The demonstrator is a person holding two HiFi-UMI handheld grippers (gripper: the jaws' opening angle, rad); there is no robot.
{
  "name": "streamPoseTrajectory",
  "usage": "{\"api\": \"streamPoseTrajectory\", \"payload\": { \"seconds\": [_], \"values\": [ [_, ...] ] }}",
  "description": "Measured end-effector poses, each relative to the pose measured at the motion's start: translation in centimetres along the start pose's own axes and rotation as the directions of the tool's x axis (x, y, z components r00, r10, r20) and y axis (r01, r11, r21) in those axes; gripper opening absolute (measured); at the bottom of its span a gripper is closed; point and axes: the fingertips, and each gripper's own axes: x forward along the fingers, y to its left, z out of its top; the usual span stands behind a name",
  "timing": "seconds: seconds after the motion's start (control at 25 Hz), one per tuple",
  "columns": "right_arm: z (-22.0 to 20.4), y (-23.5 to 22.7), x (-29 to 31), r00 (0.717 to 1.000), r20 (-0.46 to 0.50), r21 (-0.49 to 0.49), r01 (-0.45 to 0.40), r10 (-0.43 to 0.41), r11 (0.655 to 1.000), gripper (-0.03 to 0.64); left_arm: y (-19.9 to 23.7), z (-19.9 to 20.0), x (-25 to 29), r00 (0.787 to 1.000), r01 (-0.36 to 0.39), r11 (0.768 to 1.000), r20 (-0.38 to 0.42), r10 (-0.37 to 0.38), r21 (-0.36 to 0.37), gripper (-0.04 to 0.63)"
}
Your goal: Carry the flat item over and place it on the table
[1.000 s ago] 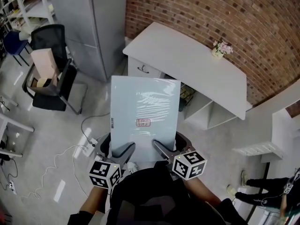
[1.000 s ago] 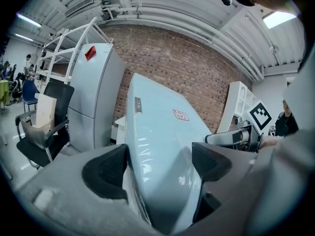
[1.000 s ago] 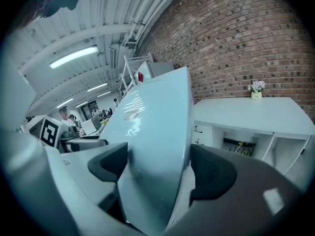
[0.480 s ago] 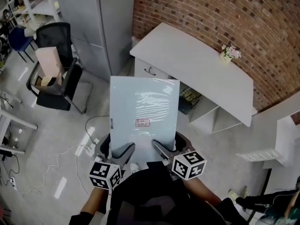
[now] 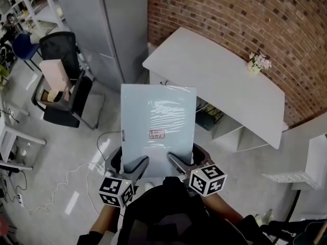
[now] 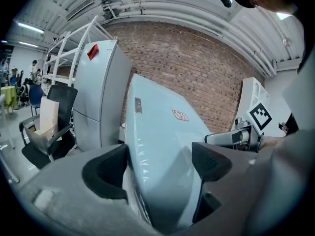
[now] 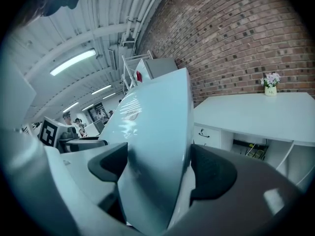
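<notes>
A pale blue flat panel (image 5: 157,126) wrapped in shiny film, with a small pink label, is held level in front of me. My left gripper (image 5: 134,166) is shut on its near left edge and my right gripper (image 5: 178,164) on its near right edge. In the left gripper view the flat panel (image 6: 162,151) fills the gap between the dark pads (image 6: 106,173). The right gripper view shows the flat panel (image 7: 157,146) edge-on between the fingers (image 7: 211,173). The white table (image 5: 214,80) stands ahead at the brick wall, beyond the panel's far edge.
A small flower pot (image 5: 255,64) sits at the table's right end. A grey cabinet (image 5: 102,29) stands left of the table. A black chair (image 5: 64,93) with a cardboard box is at the left. Cables (image 5: 76,175) lie on the floor. White shelving (image 5: 301,172) is at the right.
The view has shifted: the table and flower pot now lie a little further right and lower in the head view. The panel stays gripped in the same way by both grippers.
</notes>
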Motion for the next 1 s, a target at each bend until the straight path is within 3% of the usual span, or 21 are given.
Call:
{"api": "streamPoseTrajectory", "payload": {
  "seconds": [0.4, 0.6, 1.0],
  "values": [
    [3.6, -6.3, 1.8, 1.0, 0.012, 0.042, -0.011, 0.011, 0.999, 0.4, -0.8, 3.3, 6.9, 1.0, -0.015, 0.999, -0.018, 0.016, 0.05, 0.423],
    [5.3, -9.5, 1.8, 1.0, 0.023, 0.056, -0.022, 0.021, 0.998, 0.4, -3.0, 4.5, 9.8, 0.998, -0.002, 0.999, -0.062, 0.005, 0.038, 0.423],
    [7.0, -14.7, 0.4, 0.998, 0.06, 0.067, -0.01, 0.006, 0.998, 0.402, -6.1, 5.7, 14.5, 0.999, 0.003, 0.998, -0.046, 0.0, 0.069, 0.423]
  ]
}}
